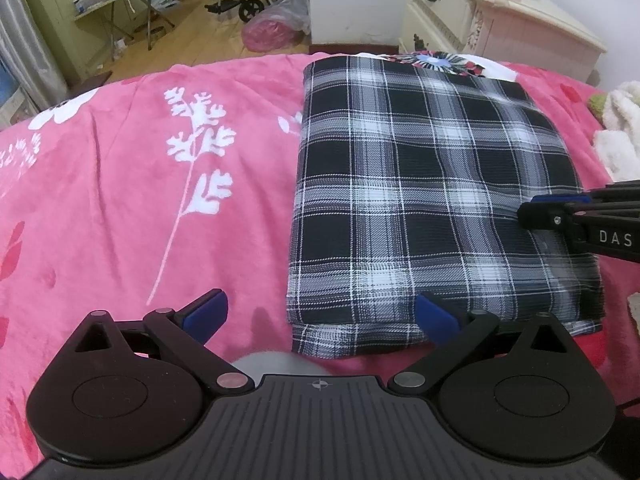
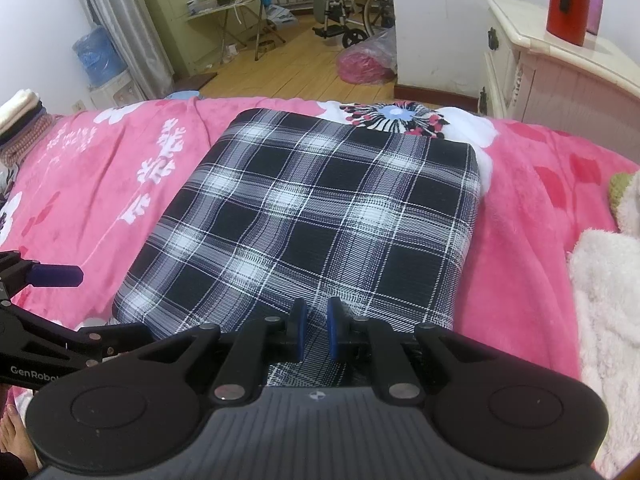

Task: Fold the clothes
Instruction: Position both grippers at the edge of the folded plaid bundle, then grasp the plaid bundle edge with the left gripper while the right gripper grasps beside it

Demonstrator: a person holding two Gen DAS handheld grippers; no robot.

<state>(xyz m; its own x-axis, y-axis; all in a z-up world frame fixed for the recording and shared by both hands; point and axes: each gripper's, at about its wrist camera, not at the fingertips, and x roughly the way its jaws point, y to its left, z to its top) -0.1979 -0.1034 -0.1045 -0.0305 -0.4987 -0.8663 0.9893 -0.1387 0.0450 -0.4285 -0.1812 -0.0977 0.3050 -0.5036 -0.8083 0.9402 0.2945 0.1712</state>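
Observation:
A black-and-white plaid cloth point(image 1: 432, 200) lies folded into a thick rectangle on the pink floral blanket point(image 1: 160, 200). My left gripper point(image 1: 322, 314) is open wide at the cloth's near left corner, one fingertip over the blanket and the other over the plaid edge, with nothing held. My right gripper point(image 2: 316, 328) sits at the near edge of the plaid cloth point(image 2: 320, 208), its blue pads point(image 2: 299, 330) almost together with plaid fabric between them. From the left wrist view the right gripper point(image 1: 532, 214) reaches in over the cloth's right side.
A fluffy white throw point(image 2: 608, 300) lies to the right on the bed. A cream dresser point(image 2: 560, 80) holds a red bottle point(image 2: 568, 0). Folded clothes point(image 2: 20, 120) are stacked at the far left. Beyond the bed are a wooden floor, a pink bag point(image 2: 364, 64) and a wheelchair.

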